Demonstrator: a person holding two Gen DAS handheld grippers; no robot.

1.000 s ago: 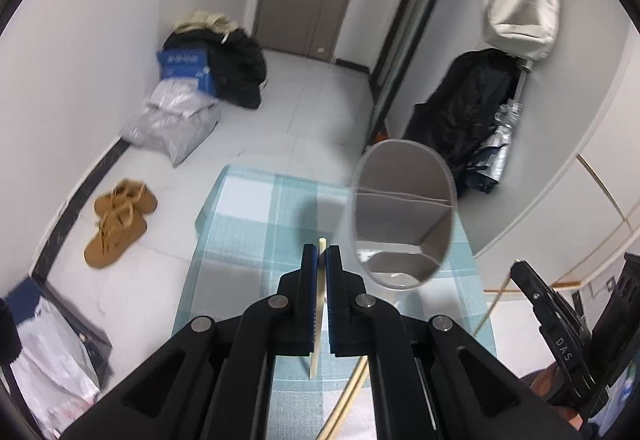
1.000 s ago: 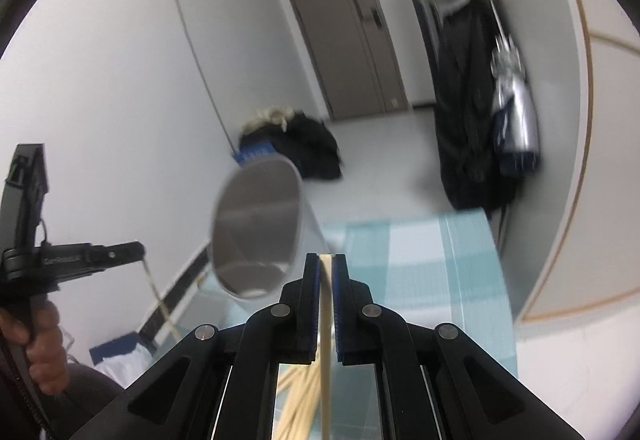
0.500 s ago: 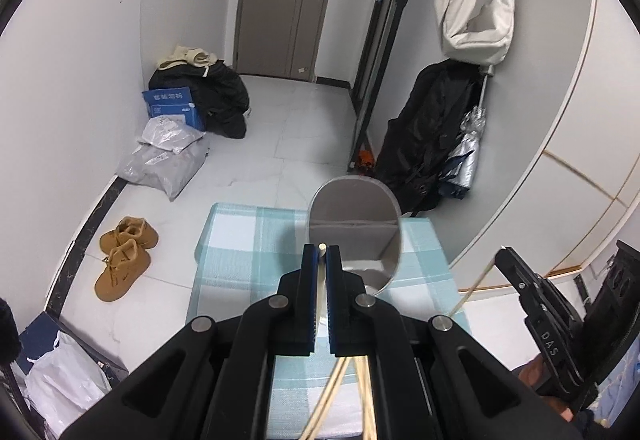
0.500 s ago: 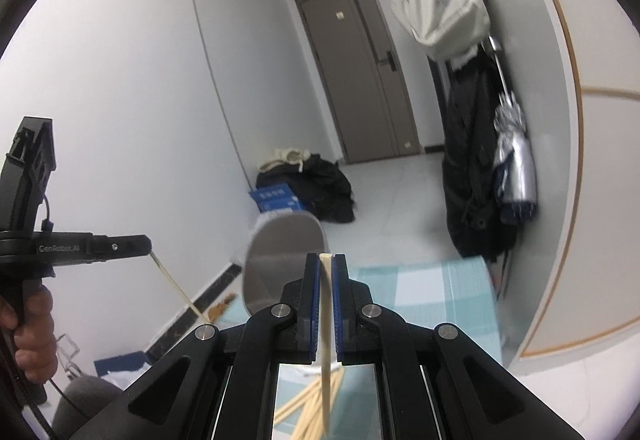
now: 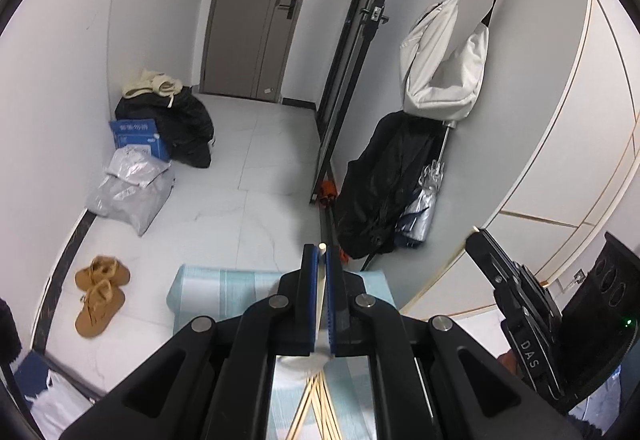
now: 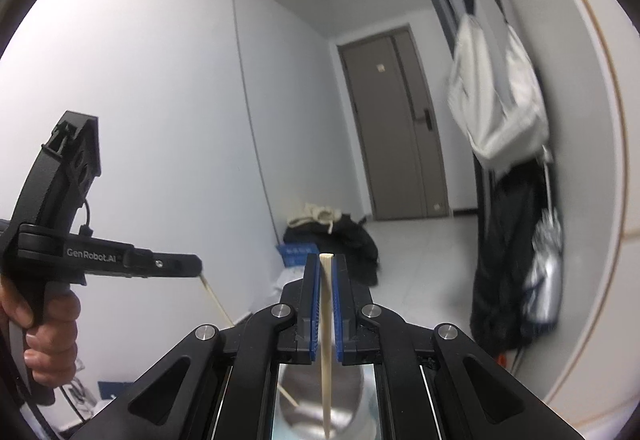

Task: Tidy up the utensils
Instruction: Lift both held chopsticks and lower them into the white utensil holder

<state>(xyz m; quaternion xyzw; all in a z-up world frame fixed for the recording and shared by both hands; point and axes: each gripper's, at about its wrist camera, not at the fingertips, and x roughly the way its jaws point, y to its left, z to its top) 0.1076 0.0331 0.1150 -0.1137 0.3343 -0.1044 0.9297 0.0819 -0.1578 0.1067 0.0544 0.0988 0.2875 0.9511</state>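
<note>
Chopstick (image 5: 321,280) clamped in left gripper (image 5: 321,252); second chopstick (image 6: 326,320) clamped in right gripper (image 6: 326,260), holder (image 6: 320,400) below

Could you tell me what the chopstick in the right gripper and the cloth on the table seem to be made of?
The chopstick looks like pale bamboo or light wood: cream, matte, squared at the top, no gloss or paint. Pale plastic cannot be ruled out. The cloth looks like woven fabric with a light teal and white check and a dull surface that folds softly over the table edge; a coated cloth is possible.
</note>
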